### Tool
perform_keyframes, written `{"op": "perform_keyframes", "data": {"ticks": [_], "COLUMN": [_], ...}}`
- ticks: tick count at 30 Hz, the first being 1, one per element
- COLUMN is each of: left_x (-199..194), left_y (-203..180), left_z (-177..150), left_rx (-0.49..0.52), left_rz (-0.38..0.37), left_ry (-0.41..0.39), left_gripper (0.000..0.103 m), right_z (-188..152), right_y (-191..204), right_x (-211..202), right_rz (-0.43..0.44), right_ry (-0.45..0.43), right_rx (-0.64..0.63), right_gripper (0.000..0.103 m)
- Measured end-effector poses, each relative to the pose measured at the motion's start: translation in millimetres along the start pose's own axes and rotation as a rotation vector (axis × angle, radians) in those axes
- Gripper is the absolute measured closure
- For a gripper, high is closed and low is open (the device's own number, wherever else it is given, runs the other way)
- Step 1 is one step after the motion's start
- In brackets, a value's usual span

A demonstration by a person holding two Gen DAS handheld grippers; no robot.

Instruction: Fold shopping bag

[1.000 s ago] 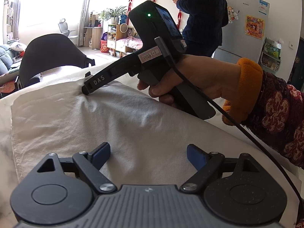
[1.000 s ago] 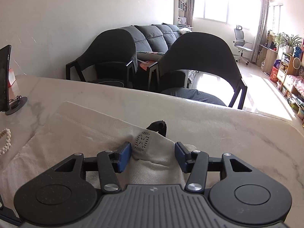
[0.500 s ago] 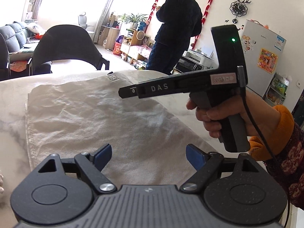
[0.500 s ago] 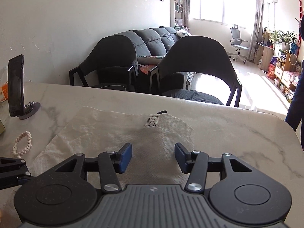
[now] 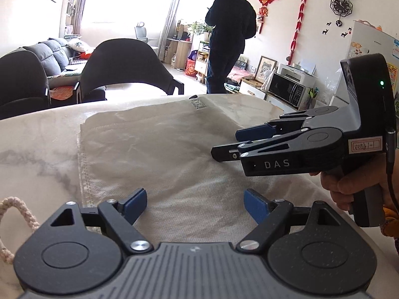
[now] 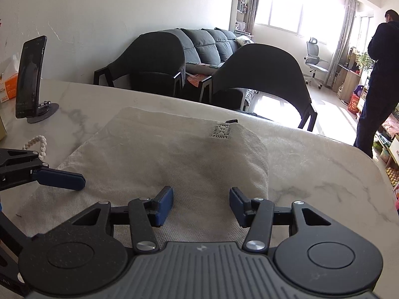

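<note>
Both the left gripper (image 5: 193,203) and right gripper (image 6: 201,205) hover with jaws spread and empty over the near part of the flat off-white non-woven shopping bag (image 6: 162,157) lying on the white marbled table (image 6: 324,164), two black chairs (image 6: 264,74) beyond its far edge.

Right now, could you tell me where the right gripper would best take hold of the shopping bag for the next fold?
Probably the rounded folded edge of the shopping bag, coming from the right. That edge bulges slightly off the table, giving the fingers something to pinch; elsewhere the fabric lies flat. The right gripper is open just beside it.
</note>
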State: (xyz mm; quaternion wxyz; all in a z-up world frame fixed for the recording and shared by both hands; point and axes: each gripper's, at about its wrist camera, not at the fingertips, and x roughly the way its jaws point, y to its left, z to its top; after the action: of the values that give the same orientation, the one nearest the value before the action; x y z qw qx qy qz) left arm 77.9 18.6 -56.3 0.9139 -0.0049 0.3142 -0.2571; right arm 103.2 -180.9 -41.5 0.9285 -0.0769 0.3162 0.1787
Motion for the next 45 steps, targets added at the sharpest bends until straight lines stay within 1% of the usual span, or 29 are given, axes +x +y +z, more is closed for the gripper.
{"op": "perform_keyframes", "data": {"ticks": [3,7,12,14,19,21,28,33,38,41,43,45], "left_x": [-0.6,0.4,1.4,1.4,-0.6,-1.3,-2.5,-3.8,-9.3,-13.1,-17.1,-21.6], "left_y": [2.9,0.9,-1.0,-2.5,-7.9,-8.4,-8.5,-10.0,-4.9,-1.7,-1.4,1.8], "left_z": [-0.3,-0.5,-0.7,-0.8,-2.2,-2.9,-5.2,-5.6,-6.0,-6.2,-3.5,-0.8], "left_rx": [-0.011,0.003,0.01,0.015,0.032,0.033,0.033,0.035,0.01,-0.003,0.005,-0.001], "left_rz": [-0.01,-0.011,-0.012,-0.011,-0.006,-0.006,-0.006,-0.004,-0.001,0.006,0.025,0.026], "left_ry": [-0.001,0.006,0.01,0.012,0.015,0.015,0.015,0.015,0.003,-0.003,0.001,0.001], "left_gripper": [0.017,0.014,0.012,0.012,0.011,0.011,0.011,0.011,0.014,0.018,0.019,0.021], "right_z": [-2.0,-7.1,-6.7,-5.9,1.0,3.8,16.7,20.9,23.2,26.5,29.4,33.0], "right_y": [-7.1,-18.7,-22.4,-22.8,-21.5,-21.0,-22.4,-18.8,-10.0,-6.8,0.4,7.9], "right_x": [3.9,8.6,10.8,12.1,21.7,25.3,44.0,48.9,30.3,11.7,-0.5,-4.4], "right_rz": [0.019,0.058,0.073,0.073,0.057,0.05,0.017,-0.003,-0.036,0.01,0.049,0.091], "right_ry": [-0.005,-0.027,-0.035,-0.034,-0.022,-0.02,-0.001,0.001,-0.038,-0.071,-0.082,-0.069], "right_rx": [0.033,0.09,0.087,0.085,0.058,0.052,0.082,0.096,0.091,0.106,0.089,0.076], "right_gripper": [0.042,0.035,0.031,0.029,0.02,0.018,0.01,0.011,0.016,0.019,0.024,0.028]}}
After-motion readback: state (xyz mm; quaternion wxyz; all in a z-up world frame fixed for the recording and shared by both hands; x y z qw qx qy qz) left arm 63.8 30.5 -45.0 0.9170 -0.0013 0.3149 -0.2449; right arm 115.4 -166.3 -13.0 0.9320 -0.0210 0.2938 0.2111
